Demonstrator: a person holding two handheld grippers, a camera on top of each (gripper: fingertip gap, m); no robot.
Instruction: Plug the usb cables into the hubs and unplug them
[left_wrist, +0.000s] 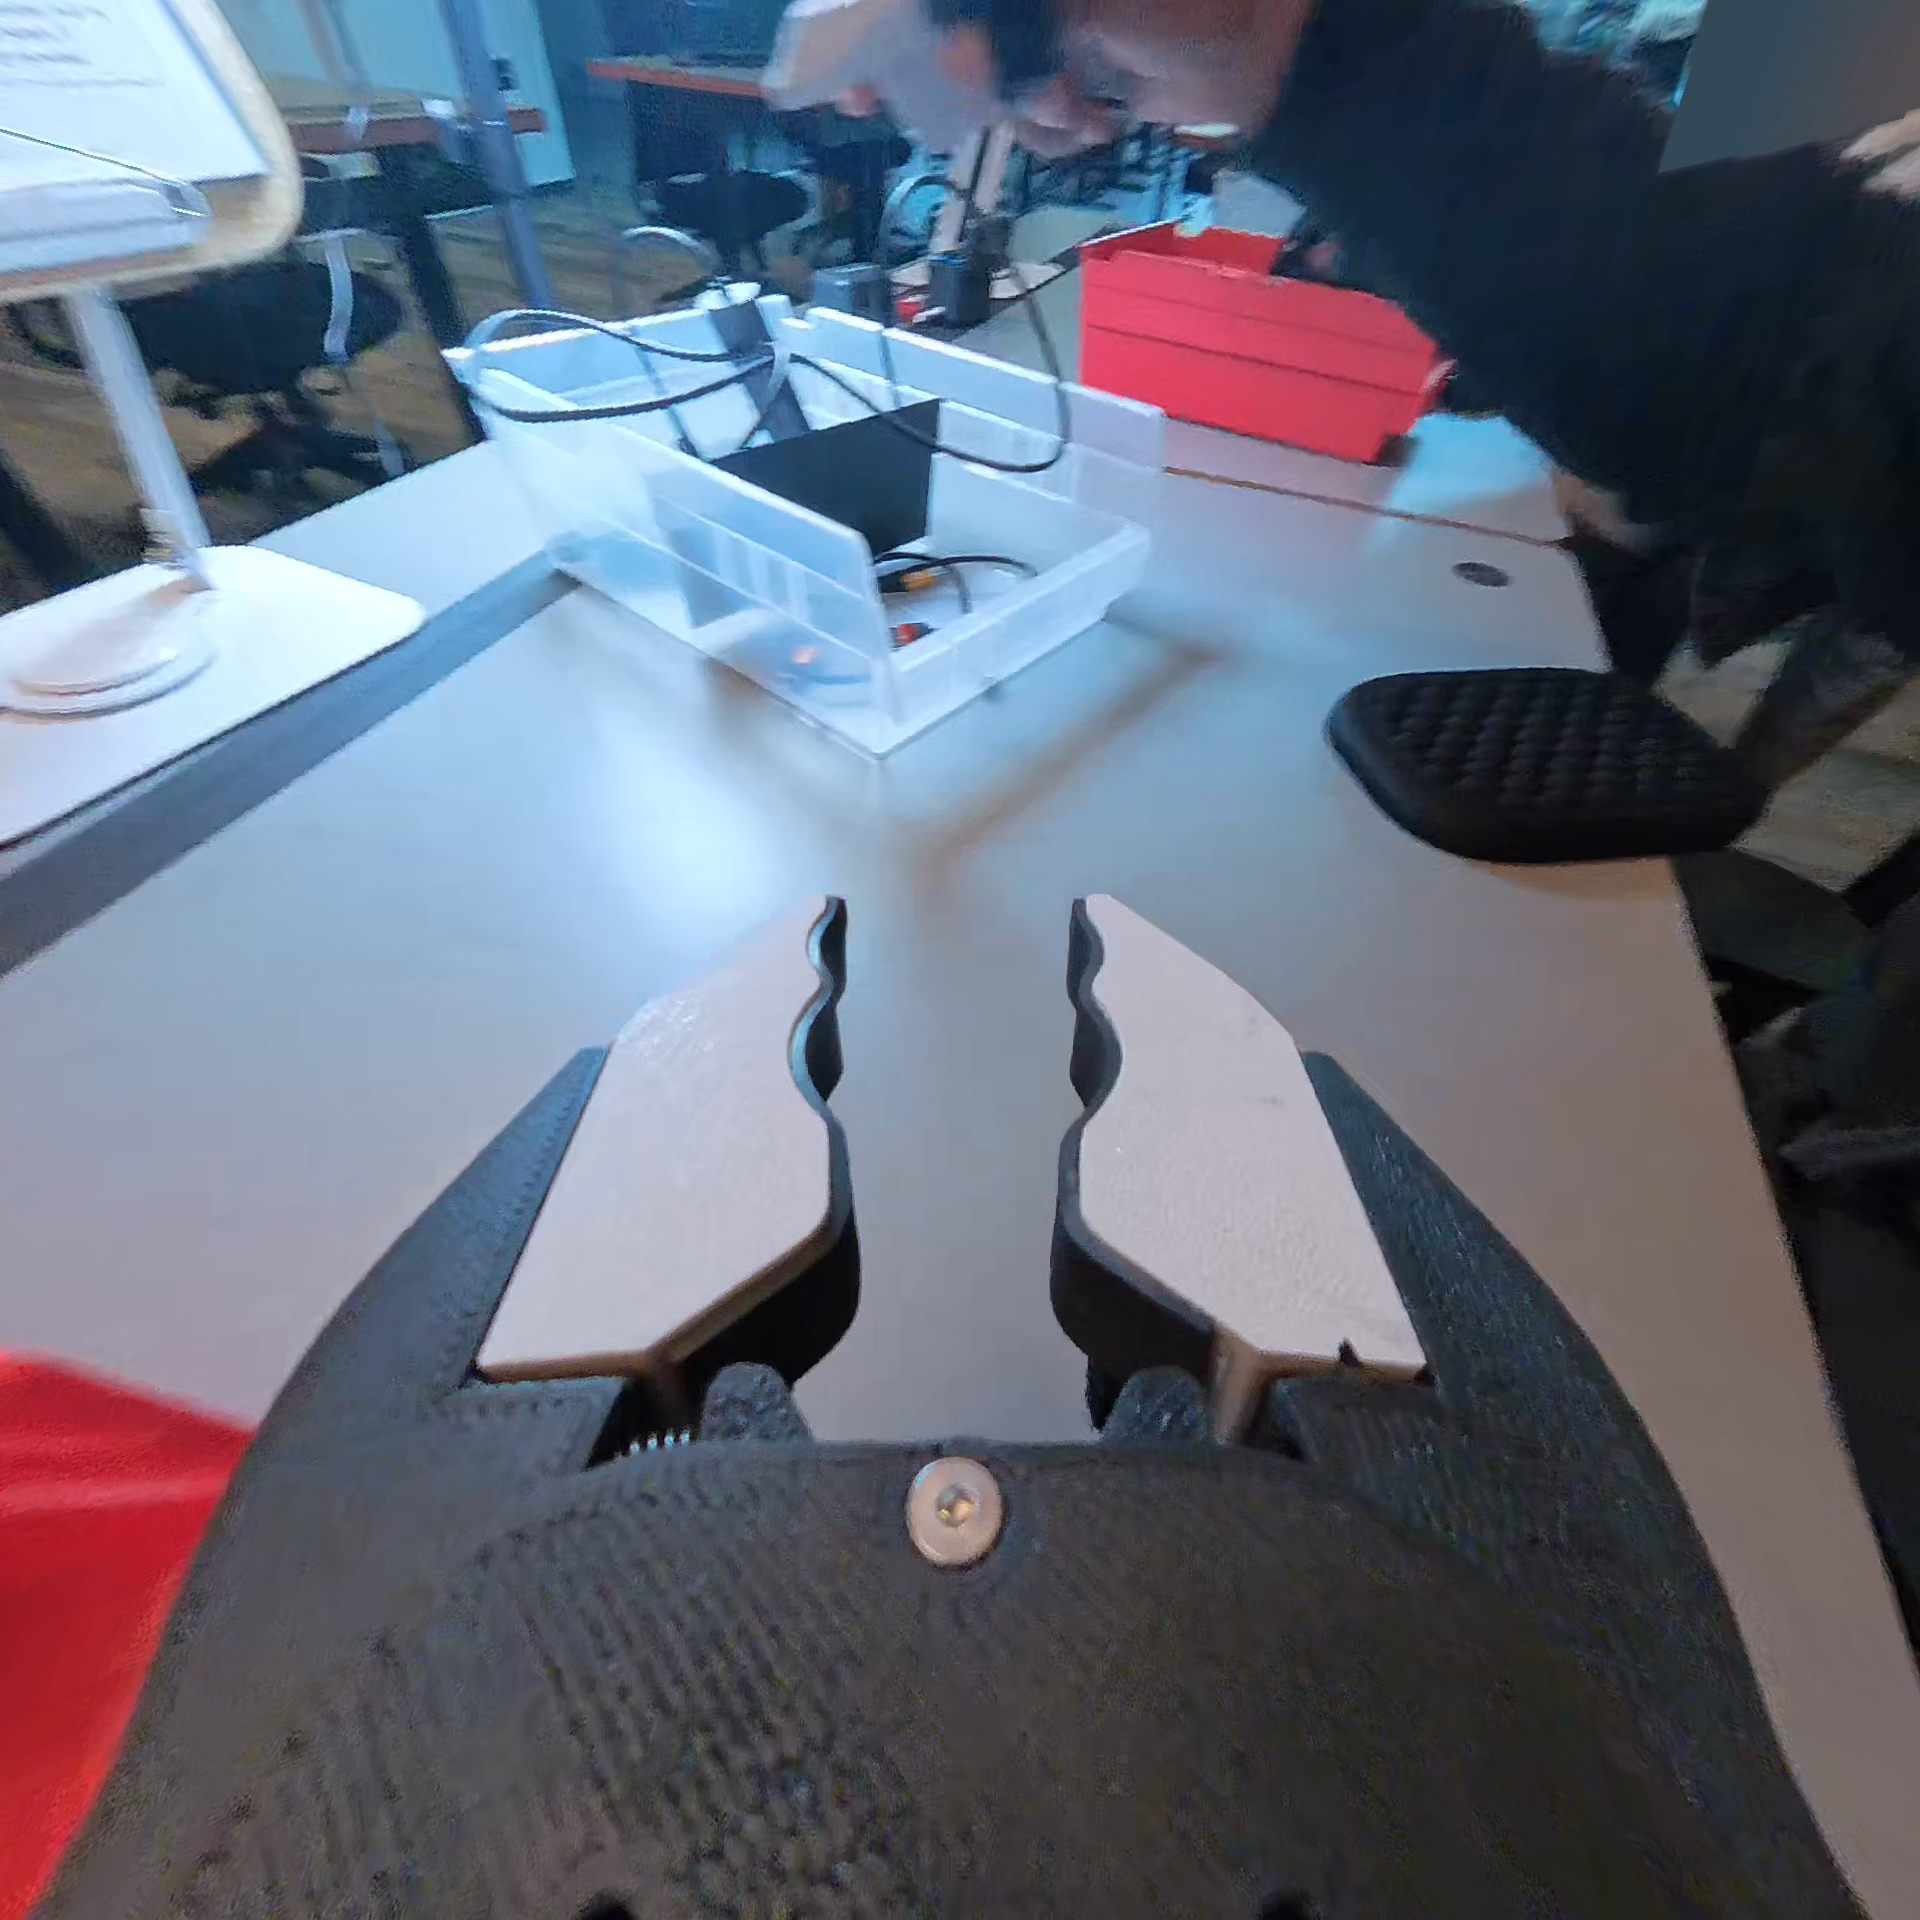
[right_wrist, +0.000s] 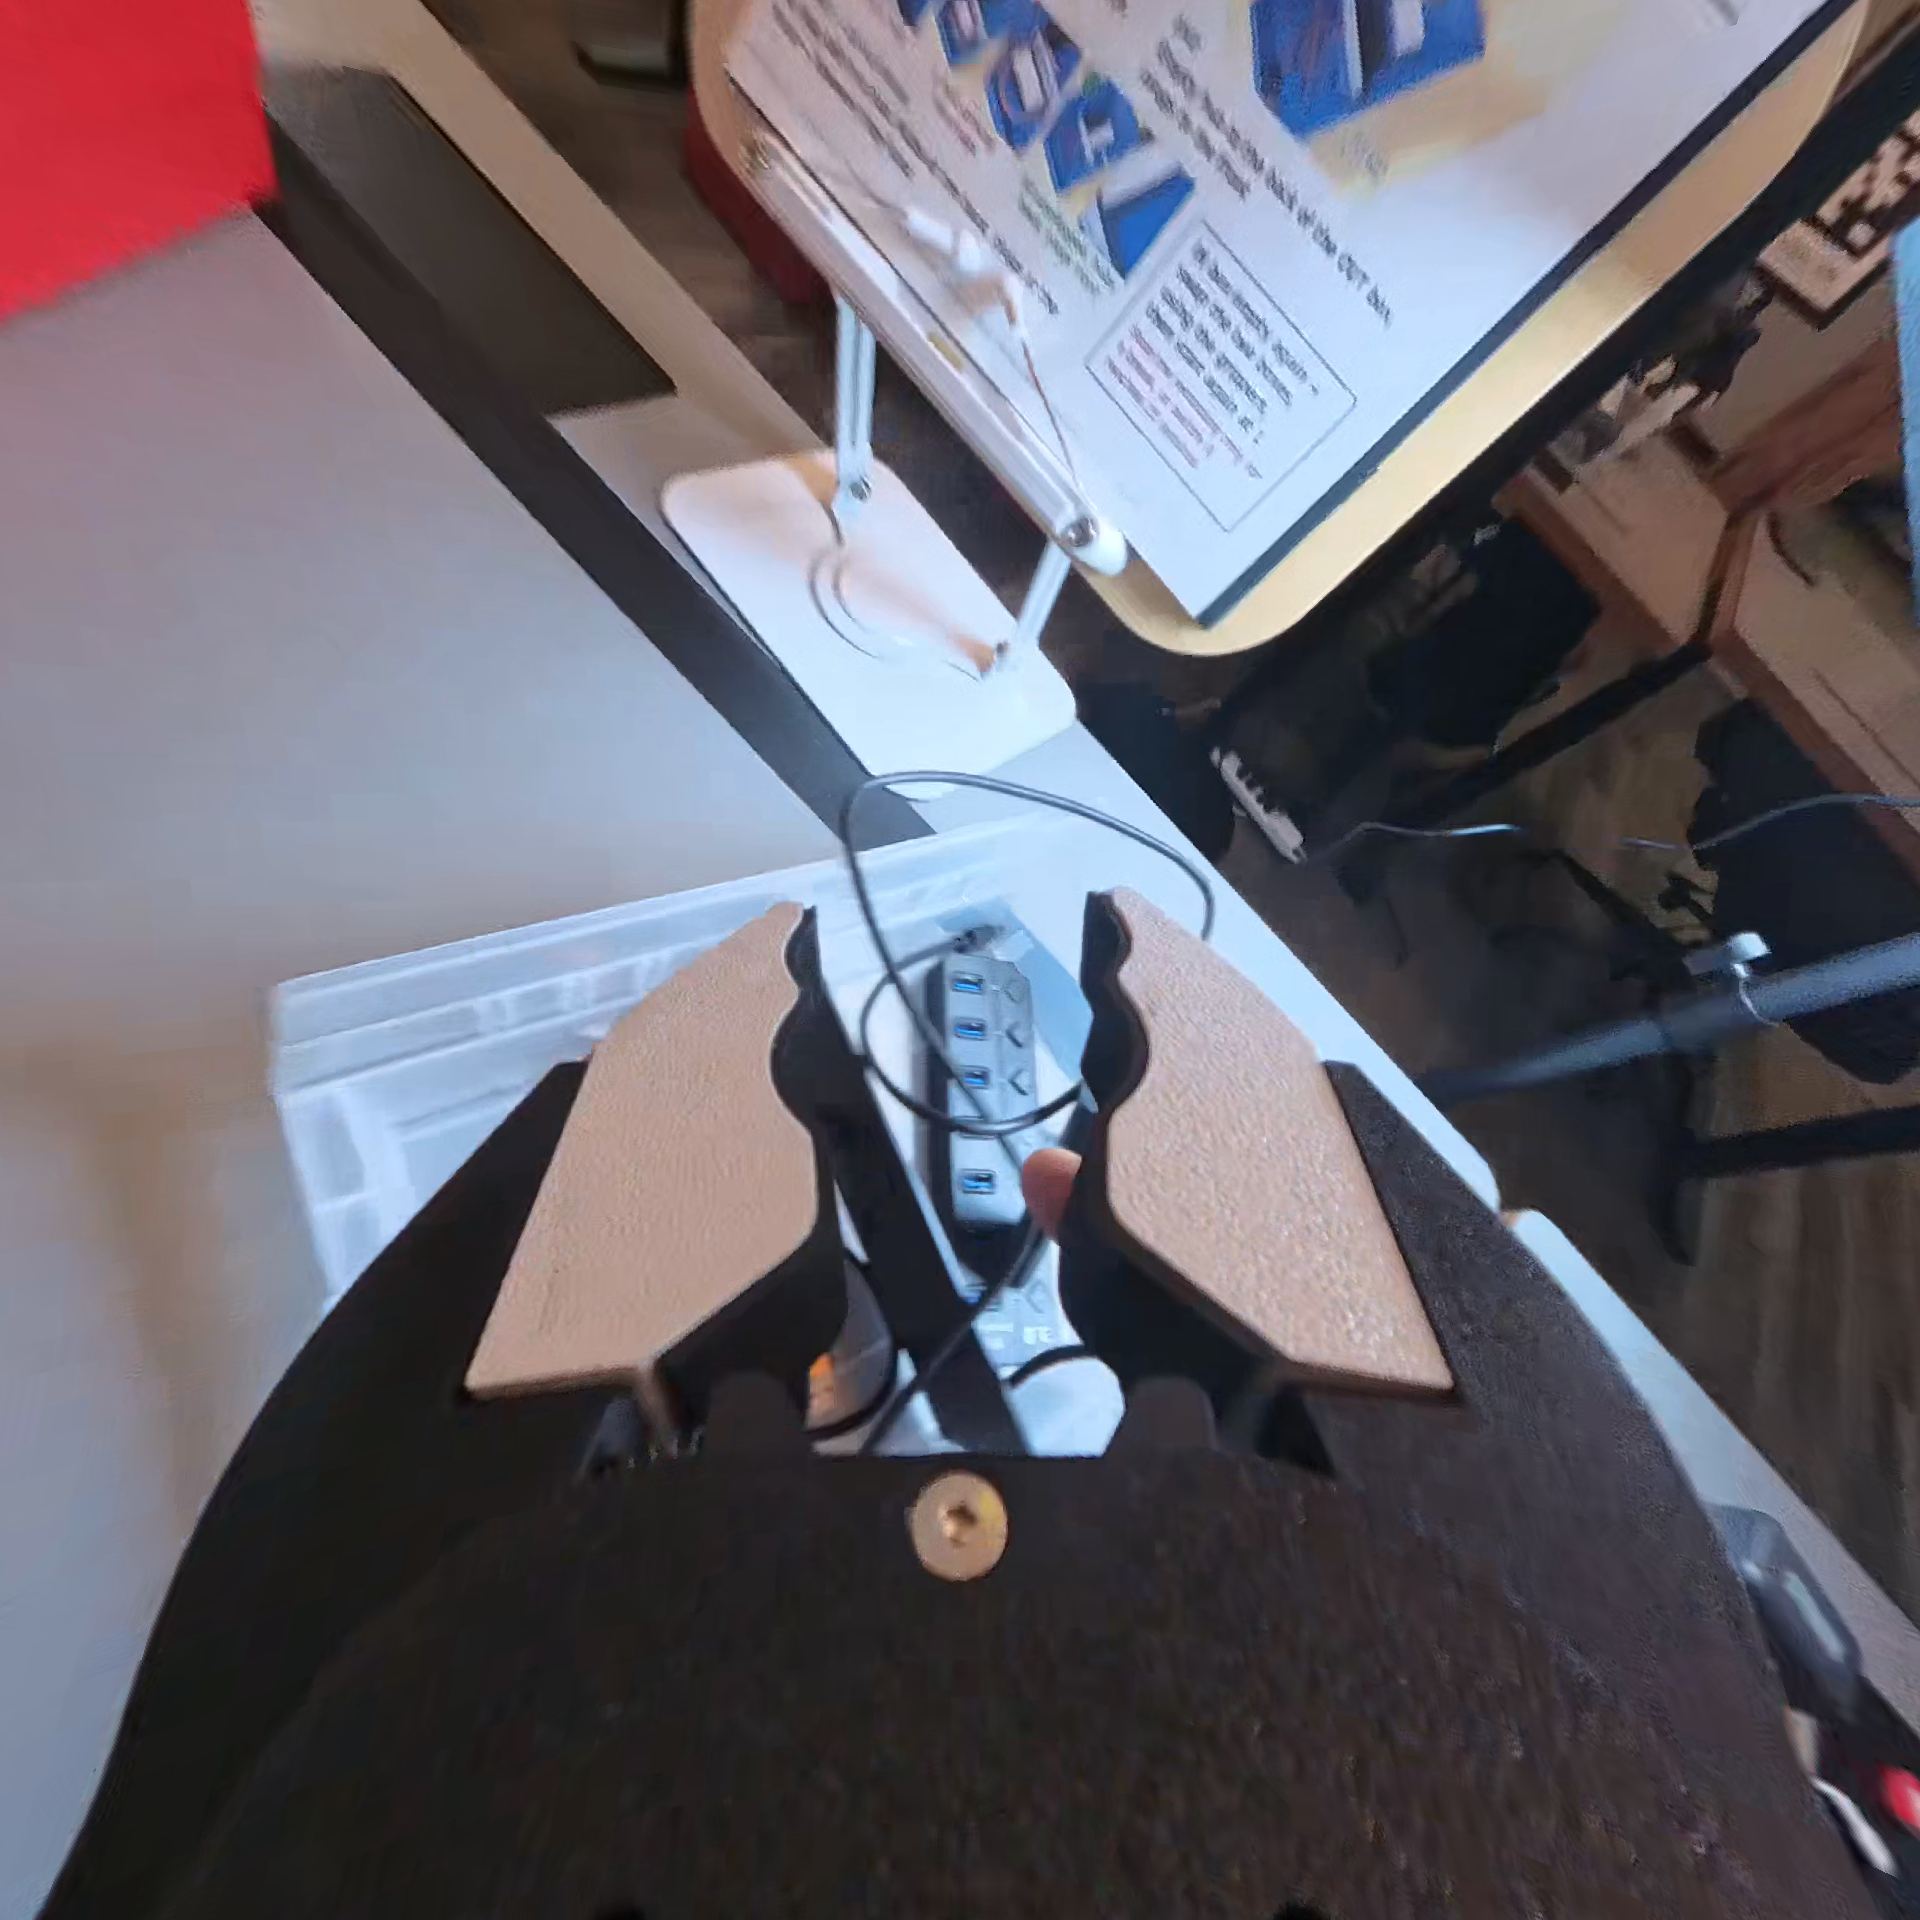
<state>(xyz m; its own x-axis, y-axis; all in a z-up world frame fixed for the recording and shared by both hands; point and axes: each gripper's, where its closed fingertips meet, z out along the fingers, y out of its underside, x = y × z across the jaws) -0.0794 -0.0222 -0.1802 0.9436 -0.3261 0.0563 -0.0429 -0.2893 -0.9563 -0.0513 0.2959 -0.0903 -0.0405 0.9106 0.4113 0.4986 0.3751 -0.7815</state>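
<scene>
In the left wrist view a clear plastic bin (left_wrist: 997, 613) stands on the grey table (left_wrist: 520, 883), holding a black divider (left_wrist: 852, 468) and thin black cables (left_wrist: 665, 400). My left gripper (left_wrist: 956, 925) is open and empty, low over the table, well short of the bin. In the right wrist view my right gripper (right_wrist: 945, 925) is open and empty, hovering above the same bin (right_wrist: 436, 1049). Between its fingers I see a grey USB hub (right_wrist: 982, 1091) with blue ports and a looped thin black cable (right_wrist: 1039, 821) over it.
A white stand (left_wrist: 156, 623) with a tilted board of printed sheets (right_wrist: 1247, 260) sits at the table's left. A red bin (left_wrist: 1247, 343) stands behind the clear bin. A person in black (left_wrist: 1558, 260) leans over the far right. A black chair armrest (left_wrist: 1538, 764) juts over the table's right edge. Tip to tip, the grippers are about 35 cm apart.
</scene>
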